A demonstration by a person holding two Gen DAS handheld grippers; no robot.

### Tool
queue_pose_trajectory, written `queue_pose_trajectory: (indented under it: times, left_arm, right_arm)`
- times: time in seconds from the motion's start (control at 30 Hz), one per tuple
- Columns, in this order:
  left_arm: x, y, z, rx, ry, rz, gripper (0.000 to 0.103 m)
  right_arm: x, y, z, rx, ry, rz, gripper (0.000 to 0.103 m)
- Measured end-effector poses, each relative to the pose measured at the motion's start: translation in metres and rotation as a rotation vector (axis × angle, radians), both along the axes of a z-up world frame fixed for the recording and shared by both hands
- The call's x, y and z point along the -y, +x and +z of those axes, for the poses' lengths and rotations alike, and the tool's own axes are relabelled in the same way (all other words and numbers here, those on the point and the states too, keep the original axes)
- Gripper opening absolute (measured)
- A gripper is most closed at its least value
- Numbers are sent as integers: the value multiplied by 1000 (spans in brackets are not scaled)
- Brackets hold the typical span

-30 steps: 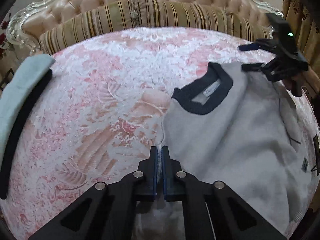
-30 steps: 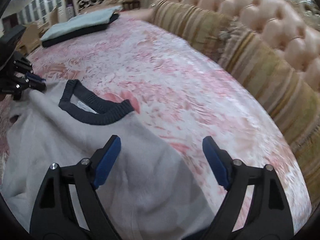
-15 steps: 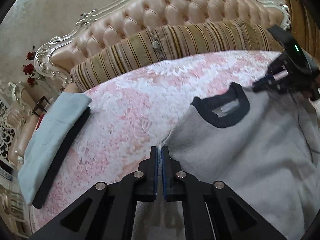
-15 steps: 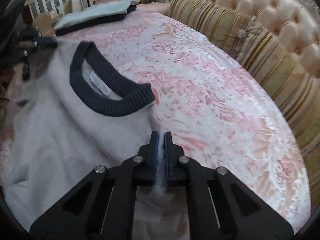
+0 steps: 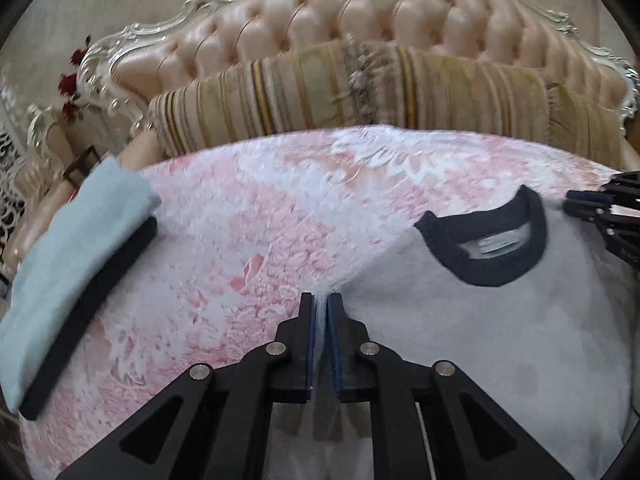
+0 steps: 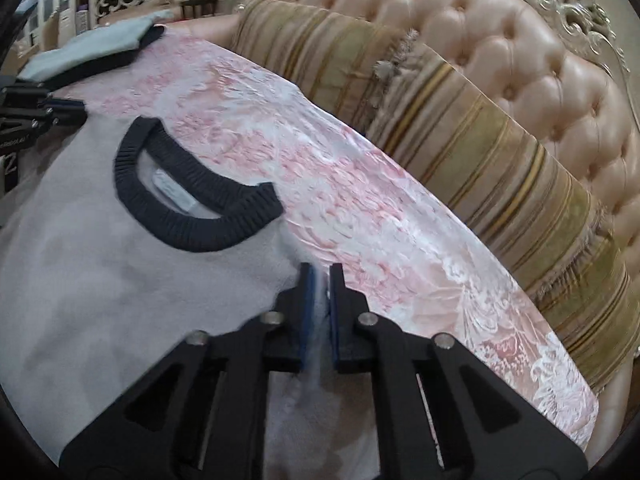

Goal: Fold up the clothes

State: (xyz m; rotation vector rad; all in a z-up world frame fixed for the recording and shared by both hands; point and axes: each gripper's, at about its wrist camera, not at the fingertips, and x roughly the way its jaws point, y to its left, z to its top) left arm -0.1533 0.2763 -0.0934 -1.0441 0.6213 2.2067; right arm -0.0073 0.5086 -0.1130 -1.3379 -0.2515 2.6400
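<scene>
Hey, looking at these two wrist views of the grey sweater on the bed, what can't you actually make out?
- Grey sweater: sleeves and hem, cut off by the frame's edge and hidden behind the left gripper in the left wrist view.
- Neck label: its print is too small in the right wrist view.
- Folded stack: what garments these are; only folded edges show.
- Right gripper: cloth sits between the fingers, but how much is hidden.

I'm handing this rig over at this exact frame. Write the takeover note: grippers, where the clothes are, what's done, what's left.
Left gripper: shut on the grey sweater at one shoulder.
Right gripper: shut on the other shoulder; jaws just eased slightly, cloth between them.
Sweater lies spread on the pink bedspread, dark collar toward the headboard.
Done: folded stack at the bed's far side.
Left: no fold visible in the sweater.
</scene>
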Motion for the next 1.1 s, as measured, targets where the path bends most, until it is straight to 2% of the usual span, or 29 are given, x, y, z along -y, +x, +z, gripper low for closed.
queue_pose_trajectory:
  times: [0.03, 0.07, 0.1, 0.13, 0.23, 0.3, 0.37, 0.43, 0.5, 0.57, 0.67, 0.73, 0.83, 0.93, 0.97, 1.0, 1.1]
  left_arm:
    - [7, -1, 2, 3, 7, 17, 15]
    - [13, -2, 3, 7, 14, 34, 18]
    - [24, 0, 8, 7, 28, 52, 20]
    - [39, 3, 16, 5, 47, 71, 22]
    - [85, 19, 38, 5, 108, 120, 32]
    - [124, 58, 49, 33, 163, 119, 38]
    - [156, 107, 49, 81, 223, 97, 40]
    - [182, 157, 41, 143, 279, 83, 40]
    - [200, 204, 31, 200, 338, 76, 40]
    - [212, 246, 21, 241, 384, 75, 40]
    - [216, 291, 8, 239, 398, 88, 39]
    - [216, 306, -3, 246, 390, 108, 39]
    - [213, 322, -17, 259, 368, 128, 37]
    - [200, 339, -17, 269, 333, 80, 37]
    - [196, 344, -17, 257, 310, 73, 21]
    - [195, 347, -16, 244, 293, 78, 11]
    - [199, 349, -8, 237, 298, 98, 10]
  right_arm:
    - [-4, 3, 3, -8, -5, -12, 31]
    - [-9, 9, 9, -21, -2, -34, 38]
    - [-14, 16, 16, -34, 2, -56, 53]
    - [-18, 23, 23, -47, 7, -78, 63]
    - [-26, 55, 56, -91, 63, -160, 65]
    - [-24, 96, 84, -139, 78, -228, 66]
    - [-1, 140, 100, -156, 84, -248, 67]
    - [27, 187, 108, -169, 64, -282, 76]
    - [64, 240, 103, -183, -27, -329, 83]
    - [99, 283, 87, -192, -110, -328, 83]
    - [134, 334, 63, -193, -185, -369, 83]
    - [142, 357, 46, -185, -240, -421, 83]
    - [147, 375, 27, -144, -275, -463, 83]
    - [153, 383, 19, -130, -271, -479, 84]
    - [155, 382, 19, -135, -268, -483, 85]
    - [158, 381, 18, -139, -265, -486, 89]
    - [168, 372, 11, -122, -259, -475, 90]
